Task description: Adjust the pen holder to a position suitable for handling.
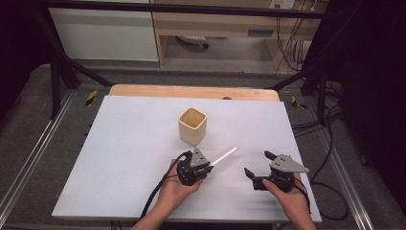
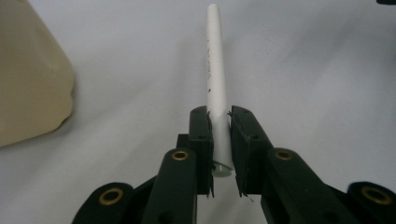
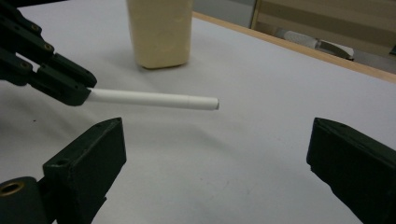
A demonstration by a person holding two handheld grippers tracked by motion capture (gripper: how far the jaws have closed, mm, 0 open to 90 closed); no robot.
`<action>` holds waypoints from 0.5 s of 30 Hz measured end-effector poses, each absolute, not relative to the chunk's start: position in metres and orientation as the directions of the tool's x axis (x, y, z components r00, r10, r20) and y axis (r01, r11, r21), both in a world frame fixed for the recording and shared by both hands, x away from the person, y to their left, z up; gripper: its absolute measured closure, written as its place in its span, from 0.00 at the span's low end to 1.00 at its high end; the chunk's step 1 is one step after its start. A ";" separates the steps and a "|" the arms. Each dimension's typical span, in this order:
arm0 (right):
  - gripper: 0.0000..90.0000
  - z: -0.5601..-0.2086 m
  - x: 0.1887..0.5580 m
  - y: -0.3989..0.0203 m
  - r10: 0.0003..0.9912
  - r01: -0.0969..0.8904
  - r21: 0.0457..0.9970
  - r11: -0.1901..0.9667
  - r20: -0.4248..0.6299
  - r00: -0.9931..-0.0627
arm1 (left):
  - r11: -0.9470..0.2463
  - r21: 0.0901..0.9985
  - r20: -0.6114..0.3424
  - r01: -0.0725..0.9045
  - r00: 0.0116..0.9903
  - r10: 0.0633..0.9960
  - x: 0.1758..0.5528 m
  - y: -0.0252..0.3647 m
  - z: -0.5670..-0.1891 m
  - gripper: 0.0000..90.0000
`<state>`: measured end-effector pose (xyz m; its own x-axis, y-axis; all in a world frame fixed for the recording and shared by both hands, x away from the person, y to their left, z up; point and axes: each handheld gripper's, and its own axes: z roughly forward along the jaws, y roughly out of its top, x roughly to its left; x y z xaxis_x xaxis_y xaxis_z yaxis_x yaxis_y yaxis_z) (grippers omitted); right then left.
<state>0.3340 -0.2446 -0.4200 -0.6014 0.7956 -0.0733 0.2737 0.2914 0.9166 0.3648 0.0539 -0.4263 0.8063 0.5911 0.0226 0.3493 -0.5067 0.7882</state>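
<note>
Sticking out from the clamped left claw (image 2: pixel 219 119), white stick (image 2: pixel 215 70); right claw (image 3: pixel 217 163) wide apart.

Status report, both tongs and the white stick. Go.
Left tongs shut on white stick near one end. Right tongs open, empty. Cream cup beyond, nothing in the way.

The left gripper (image 1: pixel 208 167) clamps a white tube (image 1: pixel 224 156); the right gripper's (image 1: pixel 259 166) 2 jaws stand apart, beside its tip.

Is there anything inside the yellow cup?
From above, the cup looks empty: only its bare inner walls show. Its very bottom is hidden by the near wall.
</note>
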 end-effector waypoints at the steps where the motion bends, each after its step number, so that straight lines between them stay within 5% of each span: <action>1: 0.06 -0.420 0.334 -0.241 0.790 0.270 0.914 0.303 -0.082 -0.607 | -0.505 0.789 0.020 0.352 0.806 0.592 0.365 0.058 -0.426 0.88; 15: 0.05 -0.420 0.345 -0.196 0.699 0.216 0.863 0.457 -0.198 -0.688 | -0.467 0.802 -0.033 0.373 0.808 0.588 0.362 0.087 -0.417 0.88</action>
<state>0.3450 -0.1960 -0.4197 -0.6875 0.6986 -0.1984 0.2160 0.4575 0.8626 0.3621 0.0867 -0.4168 0.8081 0.5882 -0.0329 0.3726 -0.4670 0.8019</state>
